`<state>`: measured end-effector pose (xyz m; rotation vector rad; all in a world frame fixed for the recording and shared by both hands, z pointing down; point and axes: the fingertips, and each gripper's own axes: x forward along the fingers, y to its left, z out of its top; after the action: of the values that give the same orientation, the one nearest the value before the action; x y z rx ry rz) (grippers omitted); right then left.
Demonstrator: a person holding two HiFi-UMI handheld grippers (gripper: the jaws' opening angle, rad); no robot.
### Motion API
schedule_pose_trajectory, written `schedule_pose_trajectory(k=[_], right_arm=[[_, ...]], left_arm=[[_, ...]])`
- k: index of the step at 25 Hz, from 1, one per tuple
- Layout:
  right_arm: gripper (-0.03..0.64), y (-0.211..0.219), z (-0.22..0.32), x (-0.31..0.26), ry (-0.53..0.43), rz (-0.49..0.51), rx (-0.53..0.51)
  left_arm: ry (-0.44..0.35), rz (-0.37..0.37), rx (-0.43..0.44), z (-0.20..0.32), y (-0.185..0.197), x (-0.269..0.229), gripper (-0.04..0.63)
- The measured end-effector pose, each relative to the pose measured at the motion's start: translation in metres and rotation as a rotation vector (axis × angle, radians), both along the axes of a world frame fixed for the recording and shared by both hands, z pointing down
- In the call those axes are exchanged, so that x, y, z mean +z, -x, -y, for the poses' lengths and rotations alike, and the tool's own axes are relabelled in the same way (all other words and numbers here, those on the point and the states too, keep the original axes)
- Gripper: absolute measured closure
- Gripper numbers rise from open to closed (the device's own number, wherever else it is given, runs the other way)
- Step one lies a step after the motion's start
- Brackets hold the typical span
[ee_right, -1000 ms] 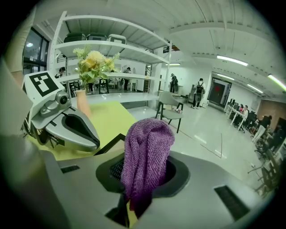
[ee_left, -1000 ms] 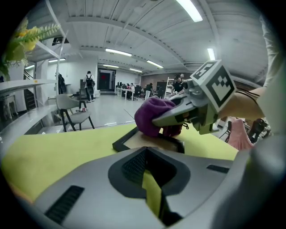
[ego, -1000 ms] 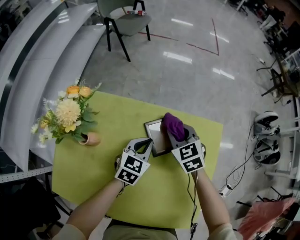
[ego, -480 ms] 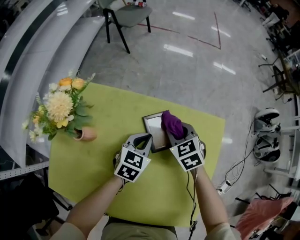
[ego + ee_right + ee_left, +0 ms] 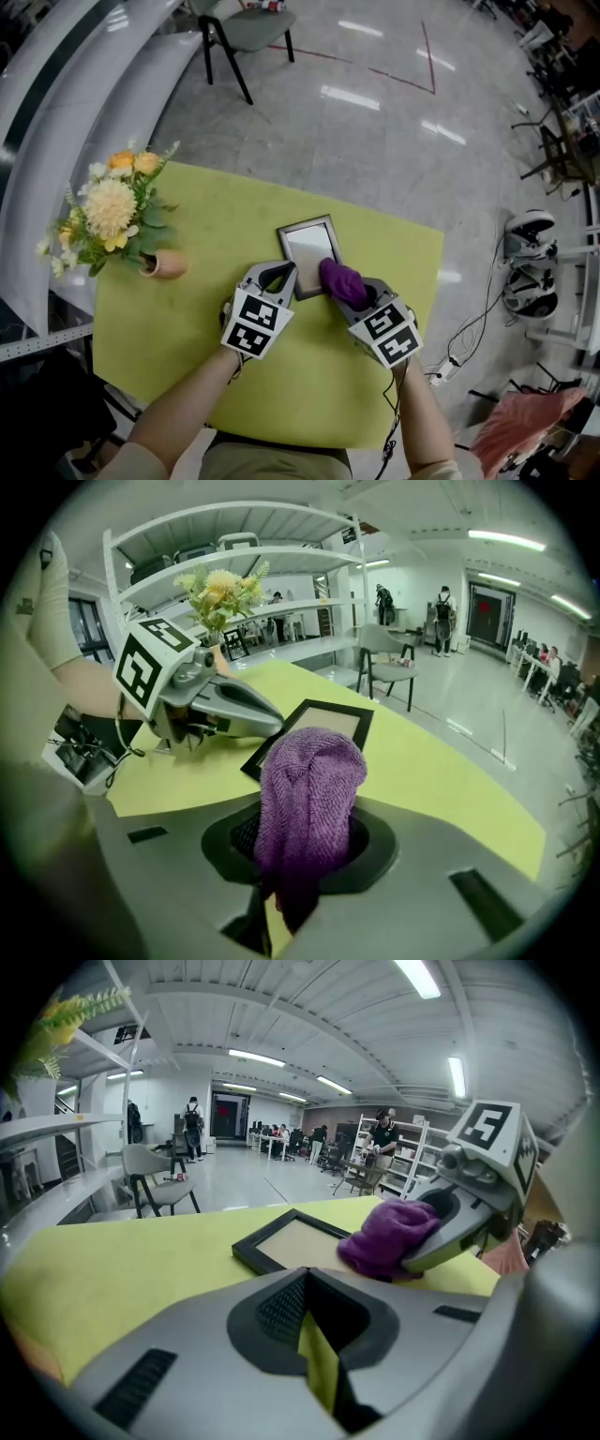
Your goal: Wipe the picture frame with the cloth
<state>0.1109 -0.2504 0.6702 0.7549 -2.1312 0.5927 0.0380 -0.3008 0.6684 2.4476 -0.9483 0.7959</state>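
Note:
A dark picture frame (image 5: 307, 251) lies flat on the yellow-green table (image 5: 178, 347); it also shows in the left gripper view (image 5: 286, 1241) and the right gripper view (image 5: 323, 726). My right gripper (image 5: 352, 292) is shut on a purple cloth (image 5: 341, 280), which rests on the frame's near right corner. The bunched cloth (image 5: 309, 799) fills the space between the right gripper (image 5: 302, 860) jaws. My left gripper (image 5: 279, 274) sits shut with nothing in it, its tip by the frame's near left edge. From the left gripper (image 5: 314, 1321) I see the cloth (image 5: 386, 1237) on the frame.
A bunch of yellow and white flowers (image 5: 111, 214) in a small tan vase (image 5: 167, 265) lies at the table's left side. A chair (image 5: 239, 28) stands on the floor beyond the table. White curved shelves (image 5: 56, 103) run along the left.
The right gripper has dragged the cloth from the frame's far right part toward me, to its near right corner. The left gripper has stayed beside the frame.

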Motion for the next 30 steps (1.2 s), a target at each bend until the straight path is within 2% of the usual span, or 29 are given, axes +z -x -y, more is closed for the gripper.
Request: schedule_pose_trajectory(k=[3,6,9,11,14,19,23,27,30], right_arm=[[0.528,0.000,-0.002,-0.011,0.005,0.039,0.029],[0.526,0.005,0.026,-0.038,-0.128,0.136,0.147],[0.527,0.015,0.058,-0.055,-0.247,0.184,0.214],[0.526,0.022,0.075,-0.053,-0.278,0.166,0.222],[0.526,0.031,0.092,-0.032,-0.280,0.062,0.189],[0.526,0.037,0.084,0.000,-0.211,-0.037,0.127],[0.528,0.032,0.064,0.004,-0.133,-0.043,0.113],[0.528,0.027,0.033,0.006,-0.026,-0.071,0.049],[0.531,0.025,0.010,0.005,0.038,-0.047,0.026]], left_arm=[[0.007,-0.005,0.001,0.000,-0.001,0.000,0.588],[0.010,-0.007,0.003,-0.001,-0.001,0.000,0.588],[0.020,-0.012,0.005,-0.001,-0.001,-0.001,0.588],[0.015,-0.013,0.008,0.000,-0.003,-0.002,0.589],[-0.005,-0.010,0.010,0.000,-0.004,-0.002,0.589],[-0.013,0.001,0.010,0.000,-0.003,-0.004,0.589],[0.001,-0.007,0.008,0.000,-0.002,-0.002,0.588],[0.025,-0.017,0.012,0.000,-0.001,-0.002,0.589],[0.037,-0.020,0.026,0.000,-0.002,-0.002,0.589]])
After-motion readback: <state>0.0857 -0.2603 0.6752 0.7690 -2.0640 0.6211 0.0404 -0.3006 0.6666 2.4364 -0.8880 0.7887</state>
